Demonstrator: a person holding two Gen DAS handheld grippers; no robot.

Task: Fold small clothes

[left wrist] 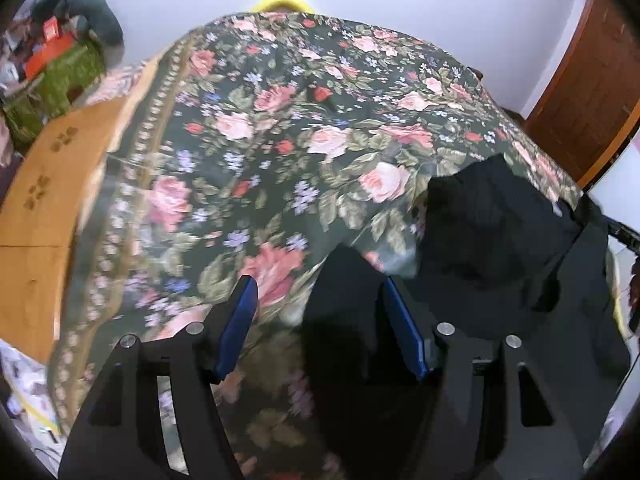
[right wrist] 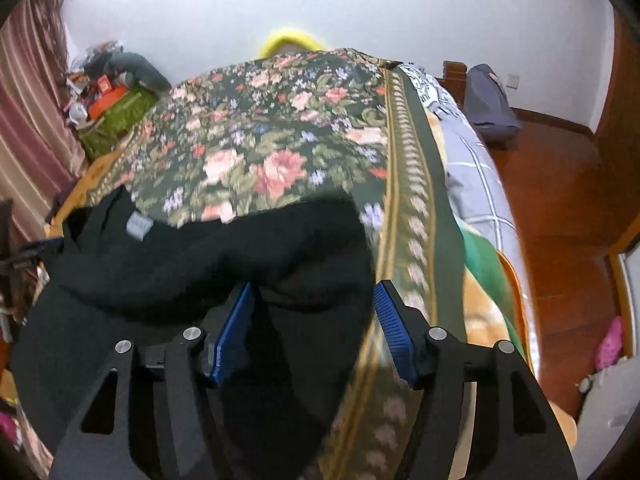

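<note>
Black garment [right wrist: 168, 264] is spread in a loose heap on the floral bedspread [left wrist: 248, 128], and you've got both claws over it. Your left gripper [left wrist: 318, 300] has its blue-padded fingers [left wrist: 236, 324] spread wide, one corner of the dark cloth lying between them, nothing pinched. Your right gripper [right wrist: 314, 306] is spread wide too, with a fold of the black fabric bunched in the gap between its fingers [right wrist: 394, 330], not clamped.

Labels now: there's a small grey tag [right wrist: 138, 226] sewn at the garment's neck edge, and you can see faint marks on it, but they're too blurred to read. Nothing else on the garment shows any lettering. At the far left, an orange box [right wrist: 105, 100] sits on a green box [right wrist: 114, 122]; any print there is too small to make out.

On to the surface: the bedspread is dark green with pink roses and little blue flowers, edged by a gold-and-green border band [right wrist: 404, 152]. Beside it on your right lies a grey checked quilt [right wrist: 476, 168]. Something yellow [right wrist: 294, 42] peeks over the far edge of the bed. A white wall [right wrist: 360, 12] backs the room, a striped curtain [right wrist: 28, 120] hangs at left, and reddish wooden floor [right wrist: 560, 184] runs along the right, with a blue-grey bag [right wrist: 490, 100] against the skirting.
</note>
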